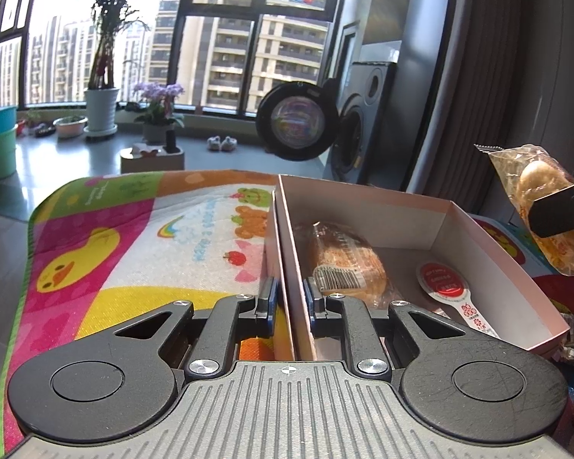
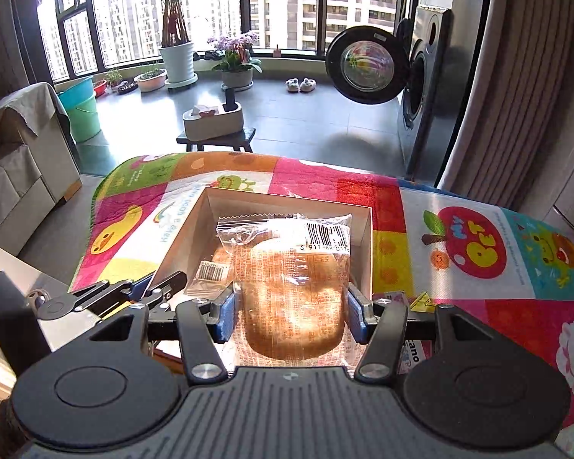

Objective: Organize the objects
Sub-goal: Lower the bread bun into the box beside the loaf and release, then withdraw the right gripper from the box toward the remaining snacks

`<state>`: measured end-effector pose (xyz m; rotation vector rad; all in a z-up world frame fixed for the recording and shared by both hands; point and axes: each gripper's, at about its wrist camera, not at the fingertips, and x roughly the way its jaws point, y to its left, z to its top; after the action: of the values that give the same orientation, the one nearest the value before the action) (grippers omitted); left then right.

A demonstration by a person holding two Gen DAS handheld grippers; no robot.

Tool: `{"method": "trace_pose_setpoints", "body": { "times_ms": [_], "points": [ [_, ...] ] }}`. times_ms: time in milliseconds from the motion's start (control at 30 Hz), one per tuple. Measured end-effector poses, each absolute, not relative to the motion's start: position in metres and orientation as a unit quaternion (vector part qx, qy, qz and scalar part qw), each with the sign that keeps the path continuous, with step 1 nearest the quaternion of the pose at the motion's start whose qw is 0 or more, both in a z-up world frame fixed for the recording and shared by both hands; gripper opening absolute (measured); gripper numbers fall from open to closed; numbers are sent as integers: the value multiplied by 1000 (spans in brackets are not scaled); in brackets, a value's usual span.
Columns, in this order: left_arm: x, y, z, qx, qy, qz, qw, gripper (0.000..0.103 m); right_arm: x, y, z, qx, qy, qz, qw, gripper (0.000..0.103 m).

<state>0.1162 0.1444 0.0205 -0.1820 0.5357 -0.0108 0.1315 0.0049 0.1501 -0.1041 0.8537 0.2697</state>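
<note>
**Bread pack going over the box, L gripper pinning the wall**

R gripper (image 2: 291,315) is squeezing a wrapped bread roll (image 2: 292,290) across its middle, blue pads pressing the crinkly clear film; it's hanging above the open cardboard box (image 2: 363,237). L gripper (image 1: 289,298) is clamping the box's thin side wall, steadying it on the cartoon-print mat (image 1: 134,237). Inside already: another wrapped loaf (image 1: 344,260) & a flat red-labelled sachet (image 1: 445,283). Judging by looks, the roll is light, soft, easily squashed; film is slick, so a mid-body hold w/ gentle pressure is looking safest. Box walls are stiff but thin, prob. bending if pulled.
</note>
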Motion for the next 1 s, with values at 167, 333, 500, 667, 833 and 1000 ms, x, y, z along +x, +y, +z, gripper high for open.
{"method": "trace_pose_setpoints", "body": {
  "times_ms": [167, 333, 500, 667, 833, 1000],
  "points": [
    [117, 145, 20, -94, 265, -7, 960, 18, 192, 8, 122, 2, 449, 103, 887, 55],
    [118, 146, 20, -98, 265, -8, 959, 18, 218, 16, 109, 2, 441, 96, 892, 56],
    [118, 147, 20, -99, 265, -9, 959, 18, 211, 14, 111, 9, 437, 104, 893, 67],
    [118, 147, 20, -100, 265, -9, 959, 18, 178, -1, 124, 5, 428, 114, 897, 72],
    [118, 147, 20, -100, 265, -9, 959, 18, 128, -30, 134, -12, 405, 100, 909, 76],
    [118, 147, 19, -104, 265, -10, 959, 18, 80, -67, 133, -24, 396, 62, 916, 77]
  ]
}}
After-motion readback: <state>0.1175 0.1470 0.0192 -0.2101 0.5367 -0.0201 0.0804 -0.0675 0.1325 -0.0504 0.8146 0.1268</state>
